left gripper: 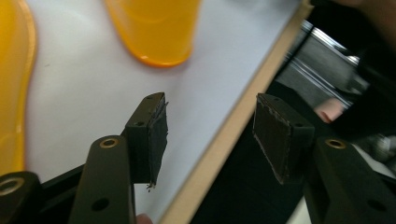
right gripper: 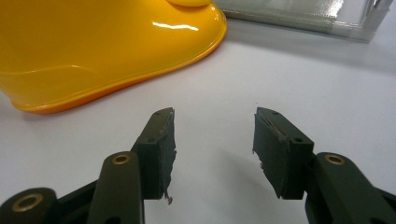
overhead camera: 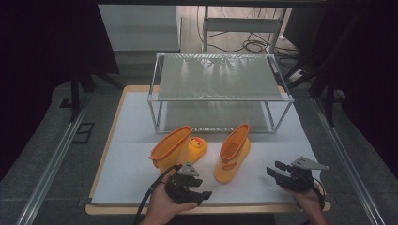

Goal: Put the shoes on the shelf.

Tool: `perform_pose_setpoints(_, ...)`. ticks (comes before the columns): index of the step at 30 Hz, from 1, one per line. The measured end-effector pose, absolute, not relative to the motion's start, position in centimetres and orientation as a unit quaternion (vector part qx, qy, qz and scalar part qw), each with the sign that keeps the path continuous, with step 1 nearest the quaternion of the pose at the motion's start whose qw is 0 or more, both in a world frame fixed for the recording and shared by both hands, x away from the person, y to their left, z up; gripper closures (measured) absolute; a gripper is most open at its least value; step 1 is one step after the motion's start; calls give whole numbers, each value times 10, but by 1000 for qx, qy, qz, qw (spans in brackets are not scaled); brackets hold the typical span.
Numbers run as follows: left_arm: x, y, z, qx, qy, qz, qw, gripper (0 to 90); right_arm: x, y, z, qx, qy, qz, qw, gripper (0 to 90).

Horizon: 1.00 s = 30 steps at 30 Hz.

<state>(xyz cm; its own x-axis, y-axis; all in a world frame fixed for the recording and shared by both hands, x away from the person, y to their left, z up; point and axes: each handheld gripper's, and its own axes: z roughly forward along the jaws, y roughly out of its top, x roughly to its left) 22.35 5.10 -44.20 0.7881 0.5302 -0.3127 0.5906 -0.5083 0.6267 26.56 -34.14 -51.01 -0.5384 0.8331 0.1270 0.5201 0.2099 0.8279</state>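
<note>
Behind left gripper (overhead camera: 202, 194), left boot (overhead camera: 176, 149) foot partly hidden.

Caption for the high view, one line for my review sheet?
Two open grippers, left and right, flank two yellow rain boots before a two-tier metal shelf rack.

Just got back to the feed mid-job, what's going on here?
A person holds a claw in each hand at the near edge of the table. Two yellow rain boots stand in front of a two-tier metal rack, both shelves bare. The left claw is open, just behind the left boot, gripping nothing. The right claw is open too, aimed at the right boot but apart from it. Neither boot is held yet.
</note>
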Motion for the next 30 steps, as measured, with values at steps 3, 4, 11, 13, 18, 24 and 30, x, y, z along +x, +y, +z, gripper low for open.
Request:
perform_pose_setpoints(3, 226, 47, -430, 872, 316, -58, 369, 447, 266, -342, -511, 447, 758, 441, 177, 481)
perform_pose_setpoints(4, 227, 47, -427, 873, 315, -58, 368, 447, 266, -341, -511, 448, 758, 440, 178, 481)
perform_pose_setpoints(11, 240, 42, -405, 876, 308, -85, 360, 449, 266, -341, -511, 447, 759, 439, 178, 480)
perform_pose_setpoints(13, 242, 43, -399, 873, 303, -110, 365, 450, 266, -341, -511, 447, 759, 438, 178, 480)
perform_pose_setpoints(18, 246, 46, -379, 874, 298, -116, 366, 457, 266, -341, -511, 445, 758, 442, 177, 479)
perform_pose_setpoints(24, 254, 47, -347, 876, 291, -100, 370, 467, 266, -341, -511, 446, 758, 442, 176, 479)
perform_pose_setpoints(30, 272, 39, -326, 877, 291, -110, 366, 482, 266, -341, -511, 447, 758, 441, 176, 479)
